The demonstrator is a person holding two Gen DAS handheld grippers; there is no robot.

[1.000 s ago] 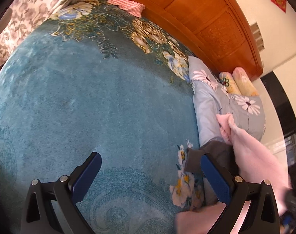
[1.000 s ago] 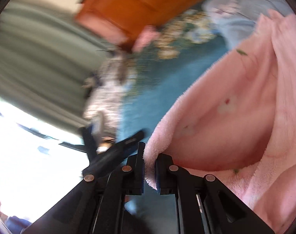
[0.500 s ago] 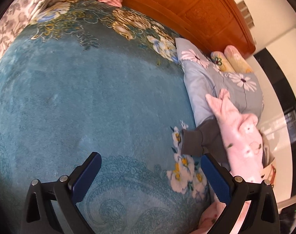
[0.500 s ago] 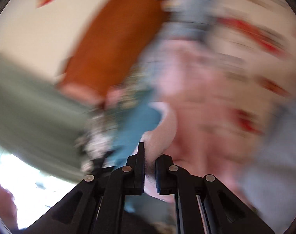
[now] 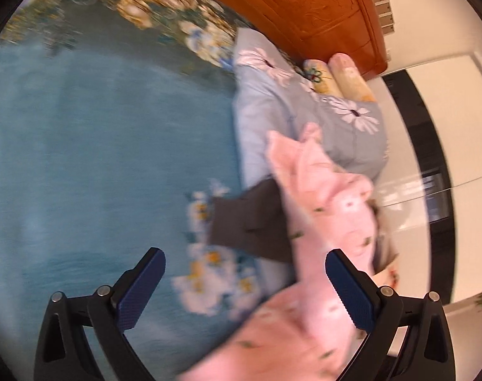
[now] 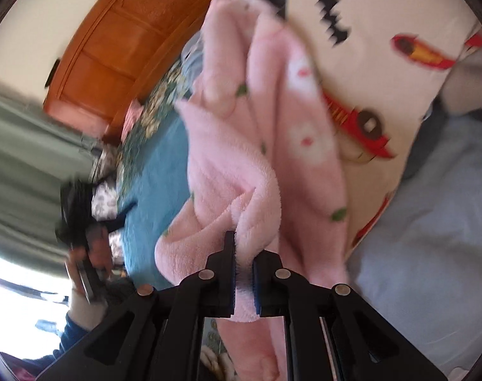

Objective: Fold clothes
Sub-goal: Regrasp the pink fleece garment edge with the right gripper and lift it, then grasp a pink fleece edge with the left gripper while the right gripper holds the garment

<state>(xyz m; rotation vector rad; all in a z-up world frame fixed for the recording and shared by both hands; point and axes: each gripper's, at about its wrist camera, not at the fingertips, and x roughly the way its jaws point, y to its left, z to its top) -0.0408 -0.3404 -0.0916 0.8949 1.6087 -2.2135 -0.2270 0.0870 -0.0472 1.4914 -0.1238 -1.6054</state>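
Note:
A fluffy pink garment with small flower prints hangs bunched from my right gripper, which is shut on a fold of its edge. In the left wrist view the same pink garment stretches over the right side of the bed, above a dark grey garment. My left gripper is open, its blue pads wide apart over the teal bedspread, with the lower end of the pink cloth between and below the fingers but not touching them. The view is blurred.
A grey-blue daisy-print quilt and rolled pillows lie by the wooden headboard. A white cloth with red cars and pale blue fabric lie to the right. A hand holds the other gripper at left.
The right gripper has swung the pink garment over toward the pile at the bed's right side. The left gripper has moved right, so the clothes now sit nearer its fingers.

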